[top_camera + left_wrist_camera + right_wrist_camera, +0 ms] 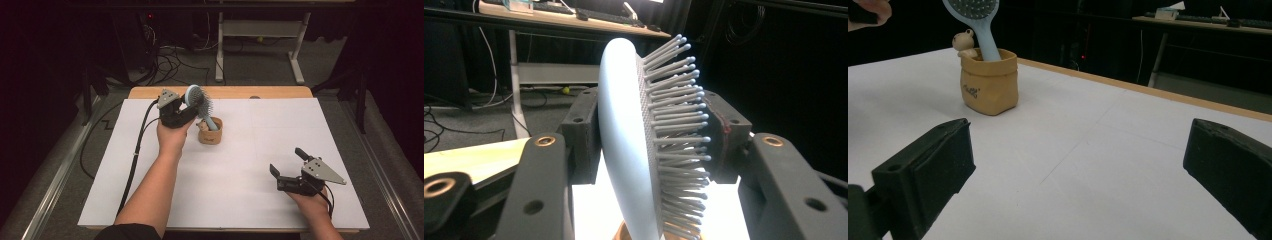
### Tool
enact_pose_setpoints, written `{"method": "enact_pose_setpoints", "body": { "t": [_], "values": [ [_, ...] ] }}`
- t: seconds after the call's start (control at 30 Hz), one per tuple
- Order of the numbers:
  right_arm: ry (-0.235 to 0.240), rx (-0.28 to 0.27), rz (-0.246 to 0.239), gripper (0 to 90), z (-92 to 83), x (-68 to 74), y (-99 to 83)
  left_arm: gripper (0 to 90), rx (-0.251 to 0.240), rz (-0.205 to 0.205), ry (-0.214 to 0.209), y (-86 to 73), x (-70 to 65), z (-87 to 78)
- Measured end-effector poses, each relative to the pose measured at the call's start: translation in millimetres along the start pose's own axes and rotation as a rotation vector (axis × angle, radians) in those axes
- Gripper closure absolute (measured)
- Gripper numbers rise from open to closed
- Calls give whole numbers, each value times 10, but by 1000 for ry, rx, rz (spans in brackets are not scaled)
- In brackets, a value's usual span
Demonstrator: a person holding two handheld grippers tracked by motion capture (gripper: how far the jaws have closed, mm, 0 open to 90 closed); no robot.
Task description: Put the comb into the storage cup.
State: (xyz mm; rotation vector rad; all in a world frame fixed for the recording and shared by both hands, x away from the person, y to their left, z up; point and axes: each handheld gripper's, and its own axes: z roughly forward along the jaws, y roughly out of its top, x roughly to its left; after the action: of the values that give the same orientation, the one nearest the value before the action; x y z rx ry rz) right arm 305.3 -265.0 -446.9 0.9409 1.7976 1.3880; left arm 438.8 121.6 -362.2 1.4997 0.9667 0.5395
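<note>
Currently, the left gripper point(186, 107) sits near the far edge of the table point(250, 165), left of centre, with the head of a light-blue hairbrush point(199, 102) between its jaws. In the left gripper view, the brush point(634, 135) stands nearly upright: its smooth back faces the left pad and its bristle tips reach the right pad. A narrow gap shows between the back and the left pad, so the claw is slackened around the head and is not clamping it. The brush handle runs down into a small tan pouch-shaped holder point(210, 131), which stands upright on the white surface just beside the left hand point(172, 137). In the right gripper view, the handle enters the holder point(989, 82) at its open top, next to a small bear figure point(964, 42) on the rim.

The right gripper point(287, 167) rests near the near right corner of the table, well apart from the holder. Its jaws stand wide apart with nothing between them. The right hand point(312, 202) grips its body from the near edge.
</note>
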Motion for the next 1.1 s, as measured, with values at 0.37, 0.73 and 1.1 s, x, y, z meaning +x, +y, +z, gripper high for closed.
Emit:
{"method": "enact_pose_setpoints", "body": {
  "t": [0.37,0.73,1.1],
  "values": [
    [0,3,-1,0,4,1,-2,455,4,17,13,-8,33,10],
    [1,4,-1,0,5,0,-3,400,15,59,33,-16,60,6],
    [2,3,0,0,8,1,-5,307,22,72,39,-23,73,10]
  ]
}}
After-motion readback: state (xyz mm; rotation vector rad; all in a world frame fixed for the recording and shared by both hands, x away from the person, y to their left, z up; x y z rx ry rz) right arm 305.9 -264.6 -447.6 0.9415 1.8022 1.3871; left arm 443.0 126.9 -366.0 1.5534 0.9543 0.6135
